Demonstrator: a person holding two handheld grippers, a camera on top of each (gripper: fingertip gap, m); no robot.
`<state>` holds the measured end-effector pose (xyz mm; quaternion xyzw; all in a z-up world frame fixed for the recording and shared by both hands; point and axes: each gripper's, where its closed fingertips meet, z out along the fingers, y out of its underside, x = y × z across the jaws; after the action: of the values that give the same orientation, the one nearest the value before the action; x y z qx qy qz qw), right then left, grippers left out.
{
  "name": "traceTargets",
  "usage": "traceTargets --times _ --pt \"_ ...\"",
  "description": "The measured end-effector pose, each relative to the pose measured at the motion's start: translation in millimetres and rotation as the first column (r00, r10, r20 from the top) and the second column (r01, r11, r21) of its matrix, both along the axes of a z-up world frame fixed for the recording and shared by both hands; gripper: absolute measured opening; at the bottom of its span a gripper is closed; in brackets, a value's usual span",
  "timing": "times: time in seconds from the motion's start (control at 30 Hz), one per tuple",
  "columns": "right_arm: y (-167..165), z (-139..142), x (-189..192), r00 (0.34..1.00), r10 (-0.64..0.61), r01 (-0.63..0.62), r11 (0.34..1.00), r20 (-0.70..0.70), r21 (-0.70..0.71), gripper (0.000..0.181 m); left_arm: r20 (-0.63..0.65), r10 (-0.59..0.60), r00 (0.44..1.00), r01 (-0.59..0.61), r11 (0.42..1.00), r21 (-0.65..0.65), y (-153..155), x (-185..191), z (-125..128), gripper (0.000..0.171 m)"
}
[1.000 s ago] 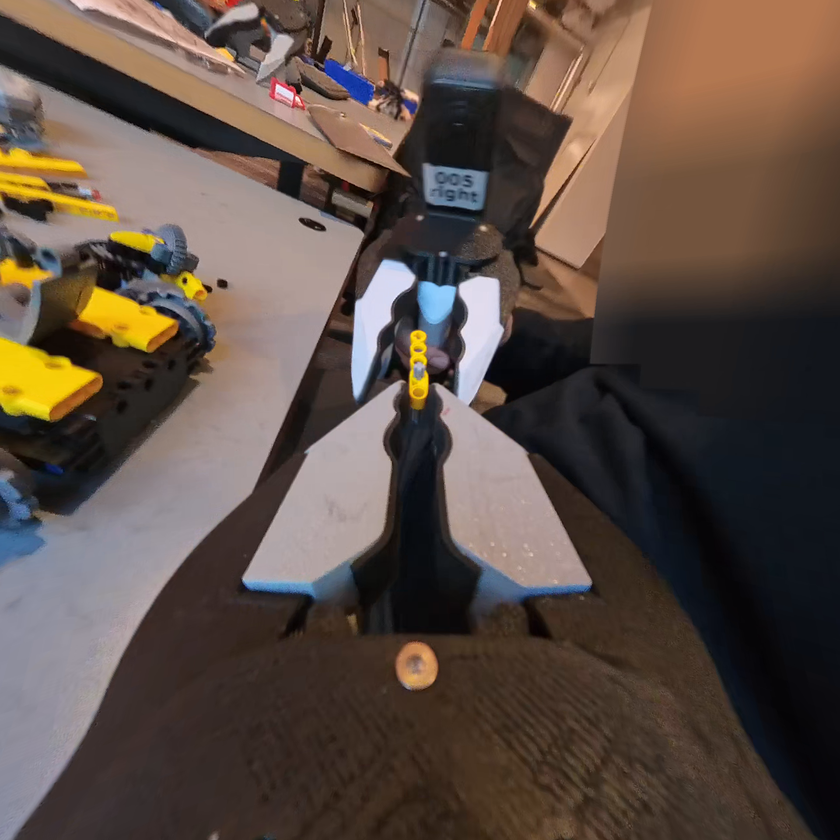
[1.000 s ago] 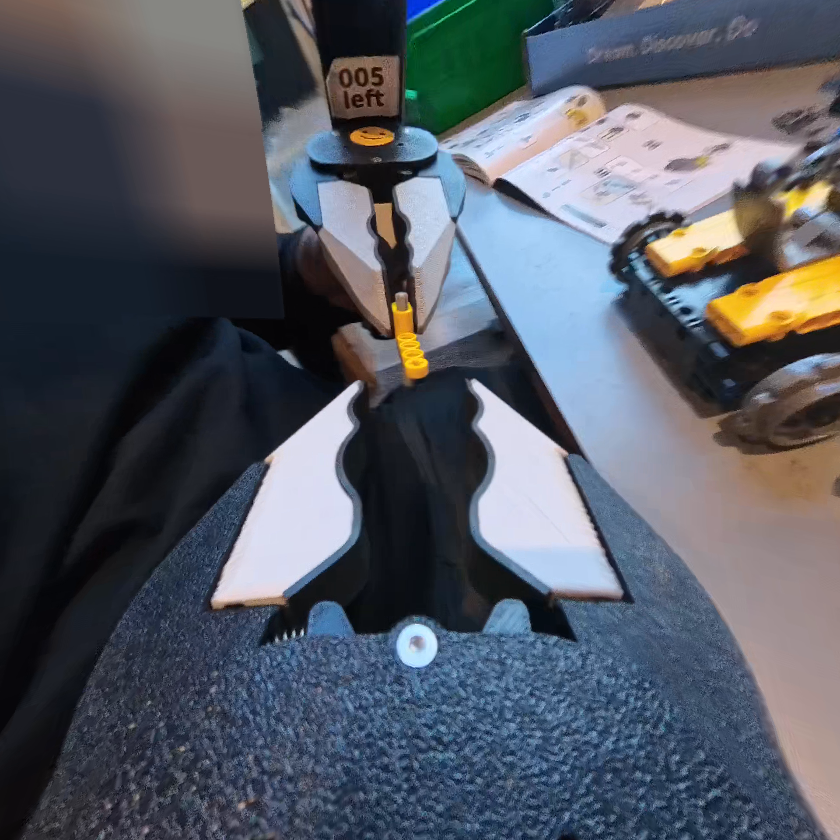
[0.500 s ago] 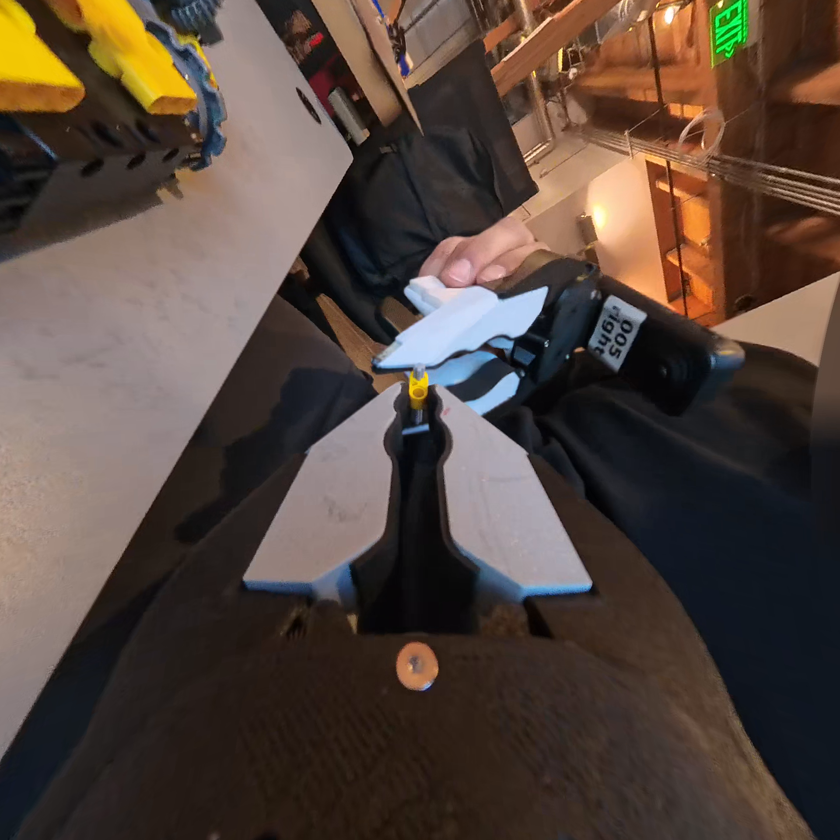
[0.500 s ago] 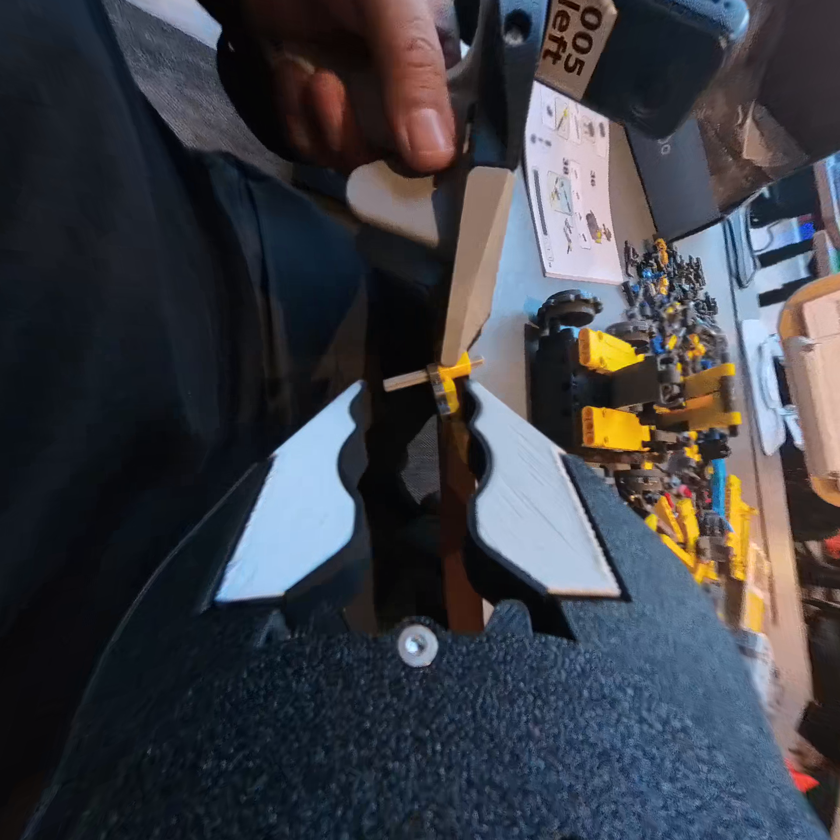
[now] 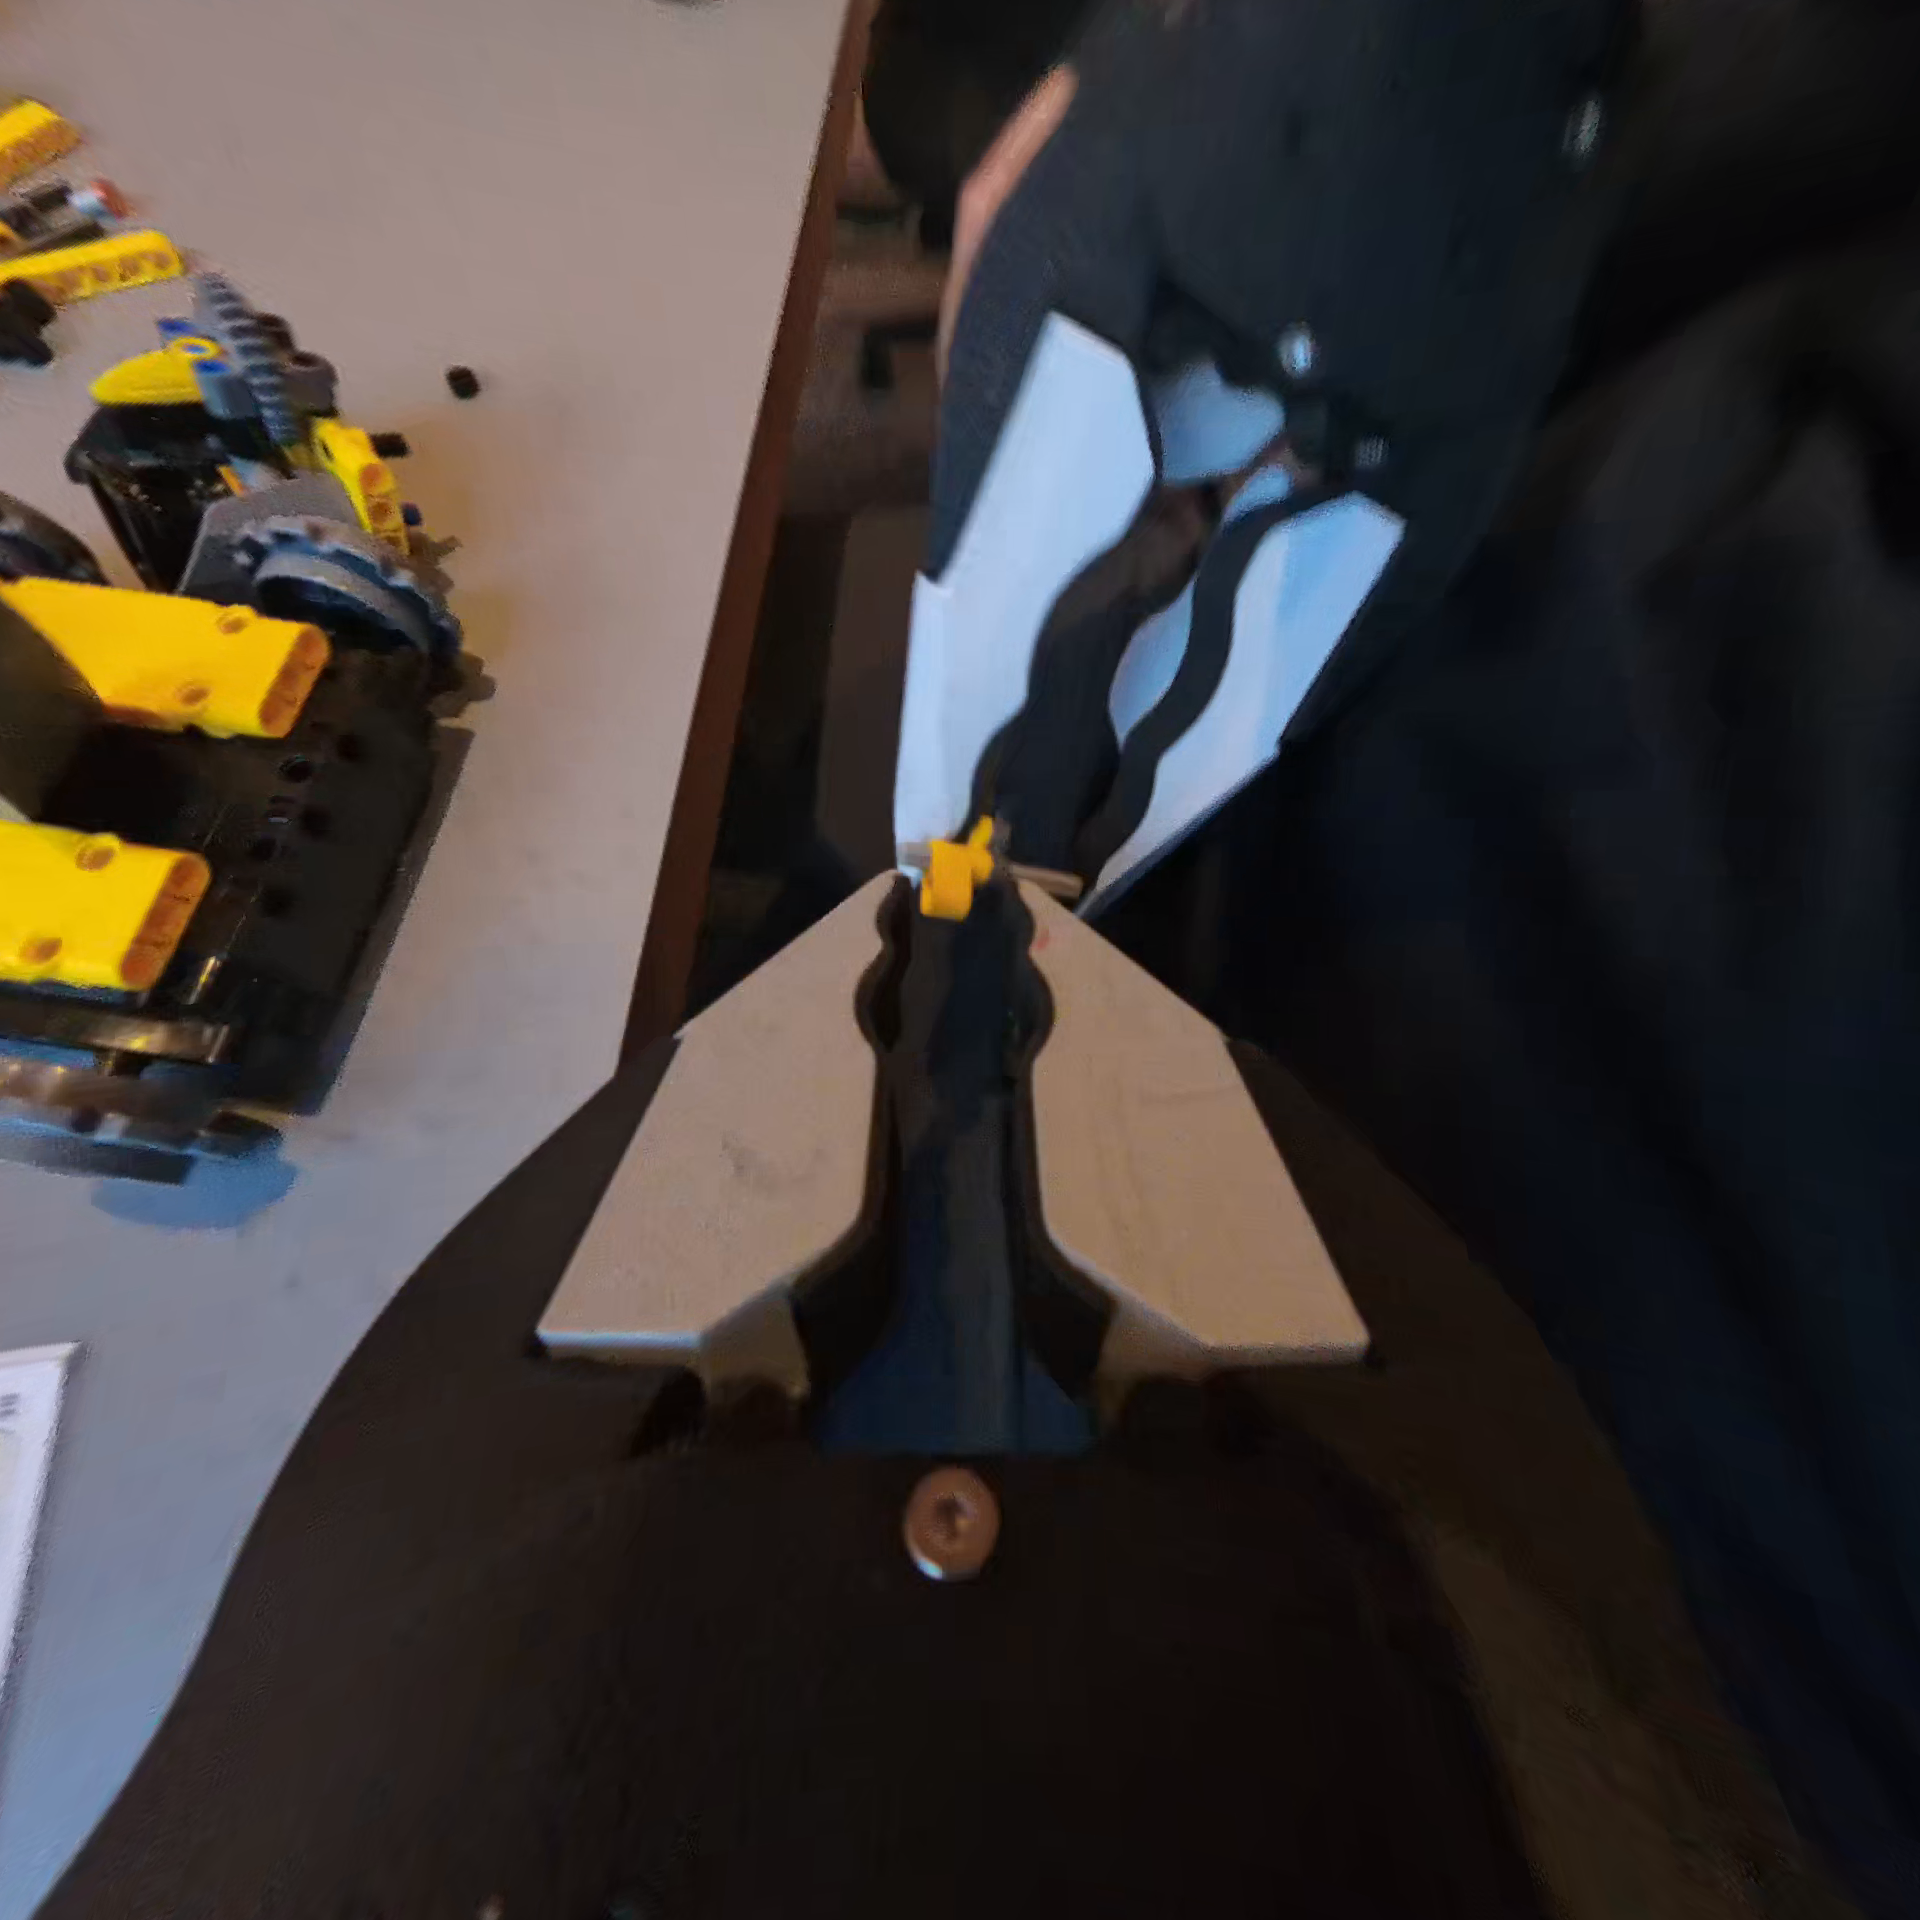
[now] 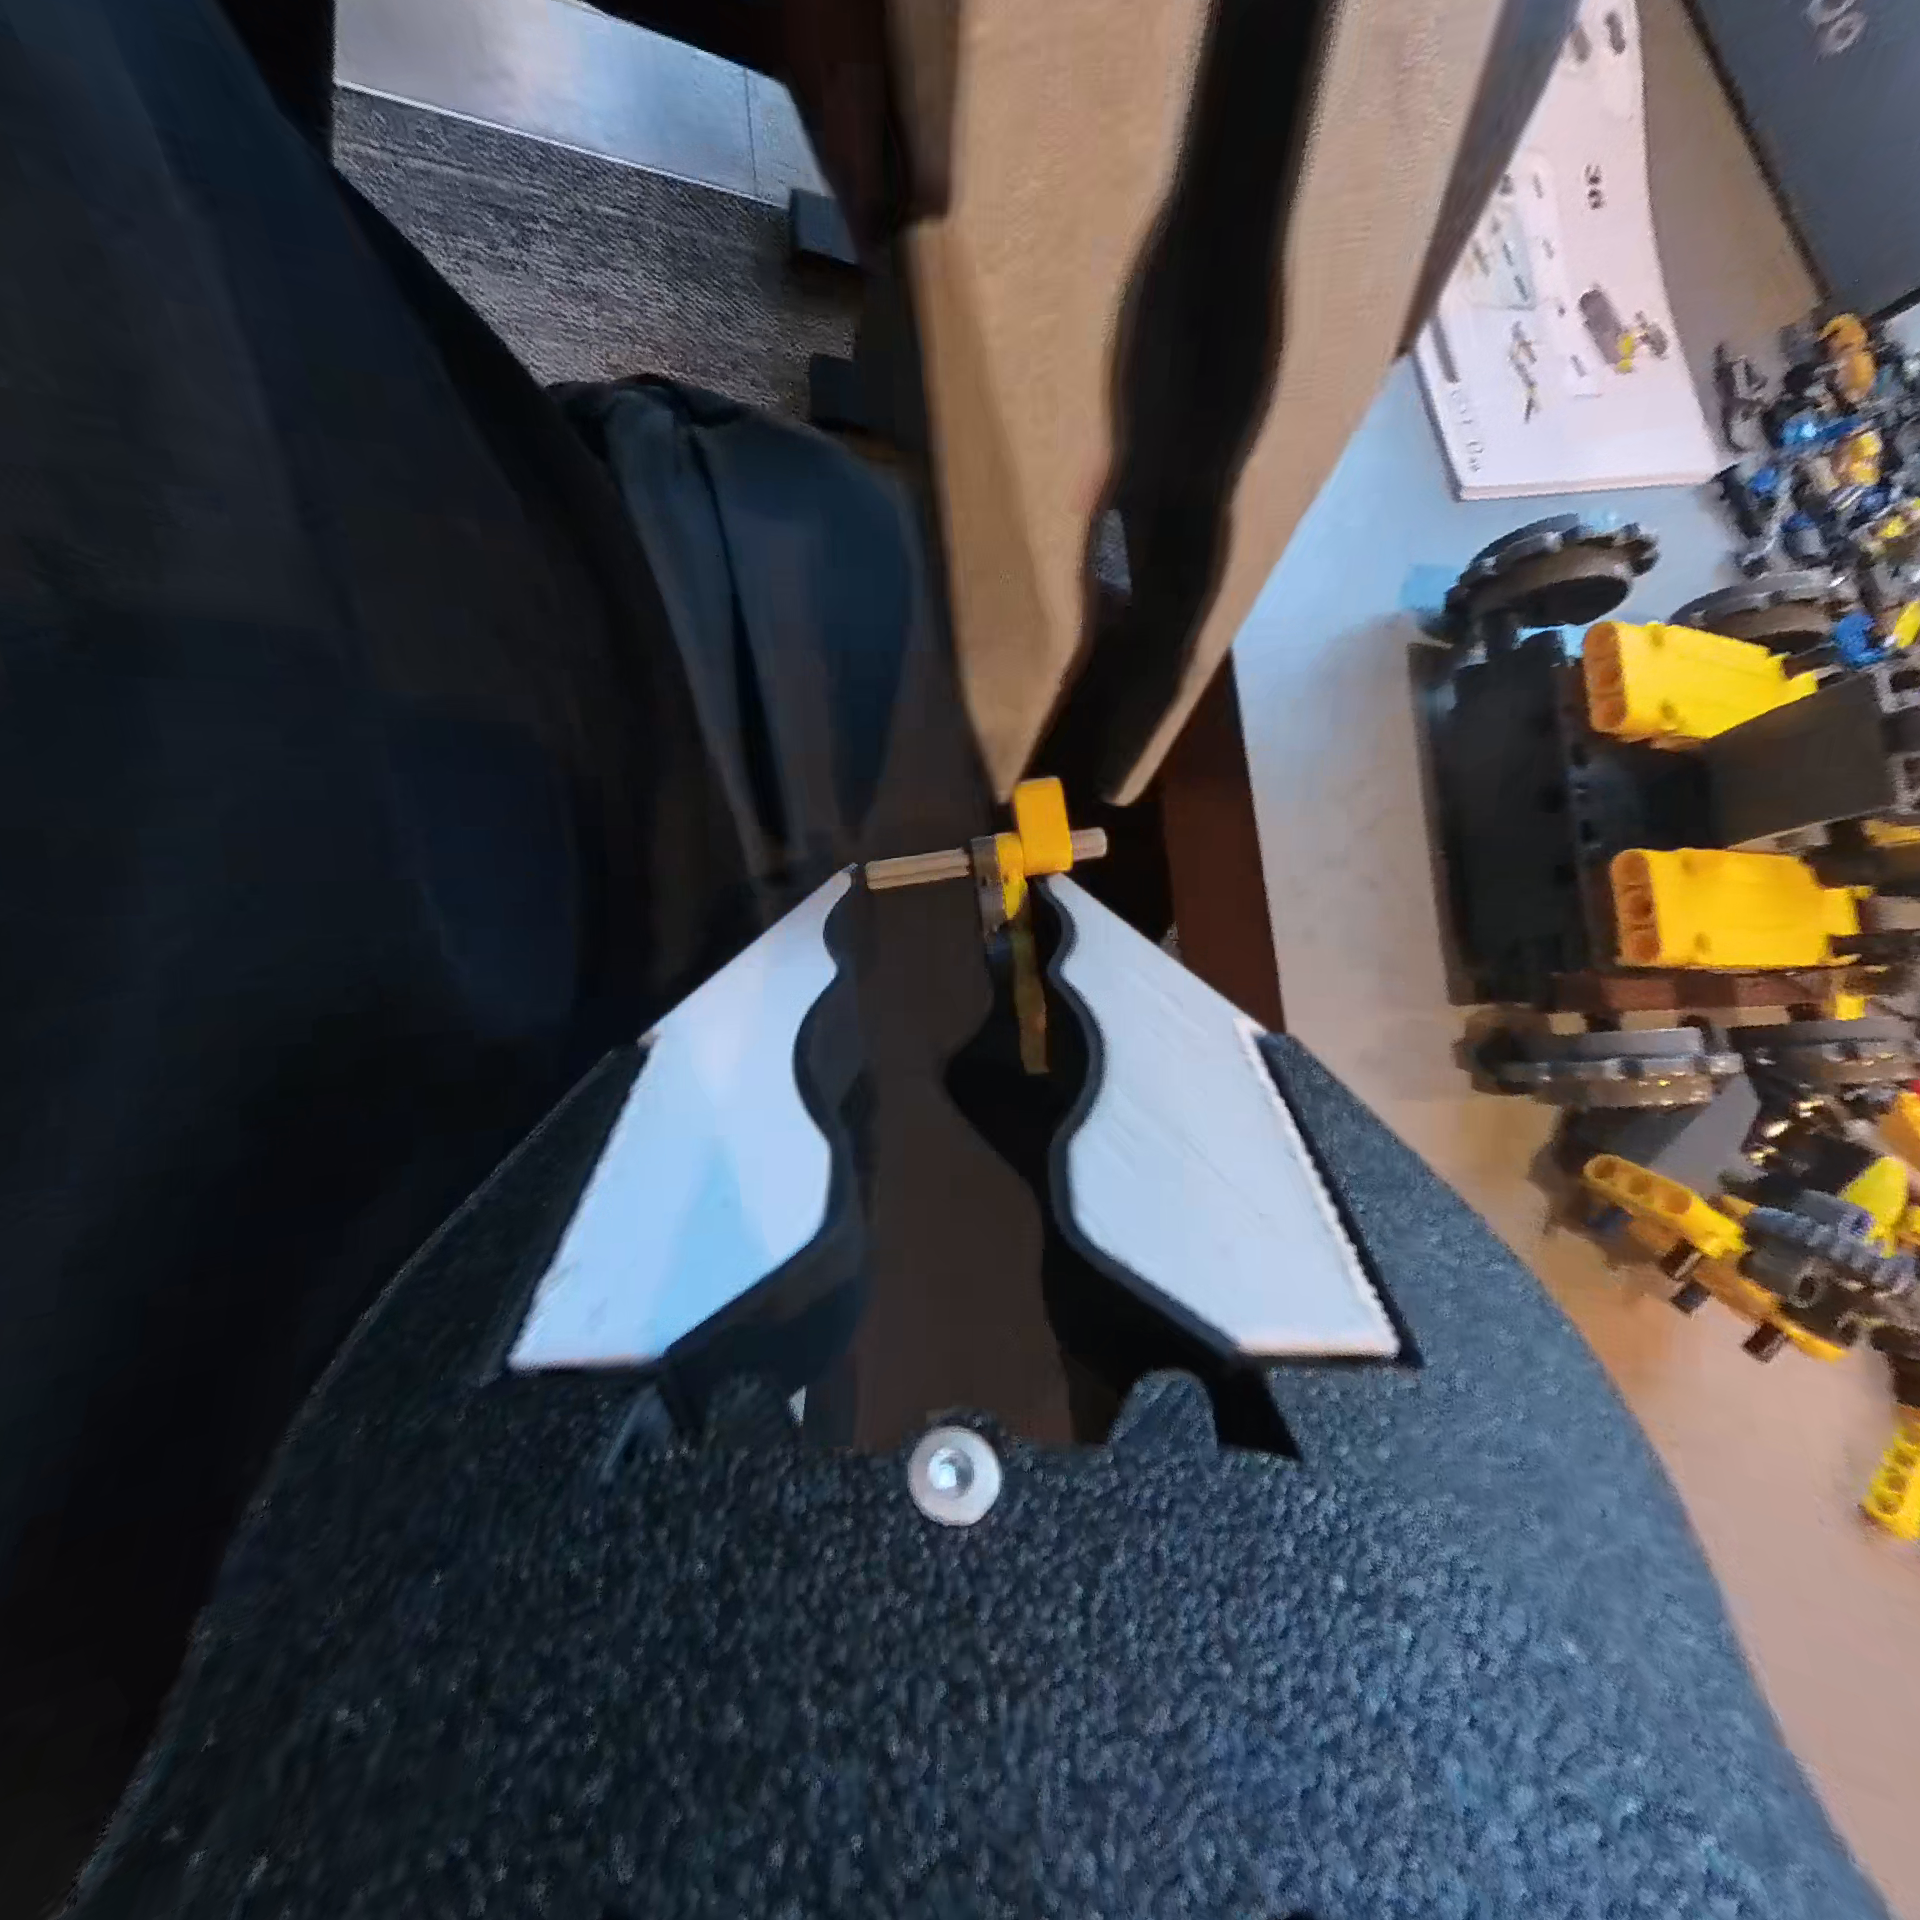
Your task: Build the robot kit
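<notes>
The left gripper [image 5: 951, 883] has its fingers clamped on a small yellow plastic connector with a grey axle [image 5: 954, 871]. The right gripper [image 6: 954, 883] has its fingers apart, apparently touching the axle. Both are held just off the grey tabletop [image 5: 582, 312] edge, near the yellow-and-black brick-built vehicle [image 5: 187, 727].

We are looking at a pale grey table [image 5: 582, 312] with a dark brown edge [image 5: 748, 582]. Grey carpet [image 6: 582, 260] is covering the floor under it. Soft light is shining on the tabletop, and dark shadow is sitting under the table.
</notes>
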<state>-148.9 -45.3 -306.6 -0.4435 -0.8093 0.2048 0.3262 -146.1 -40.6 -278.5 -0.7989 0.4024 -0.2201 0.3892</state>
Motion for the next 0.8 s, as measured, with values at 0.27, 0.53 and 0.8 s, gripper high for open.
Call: traceTargets --times 0.27,0.53,0.8 --pt "-14 -13 6 0.999 -0.018 0.023 0.992 0.042 -0.125 0.03 -0.309 -0.035 0.951 0.063 0.995 0.079 -4 4 -31 0.005" --pt "-20 -27 10 0.995 -0.024 0.047 0.97 0.094 -0.239 0.03 -0.433 -0.037 0.9 0.091 0.99 0.104 -6 6 -47 0.005" --pt "-30 -35 13 0.994 0.01 0.021 0.961 0.111 -0.276 0.028 -0.389 -0.013 0.921 0.05 0.995 0.086 -15 10 -52 0.005"
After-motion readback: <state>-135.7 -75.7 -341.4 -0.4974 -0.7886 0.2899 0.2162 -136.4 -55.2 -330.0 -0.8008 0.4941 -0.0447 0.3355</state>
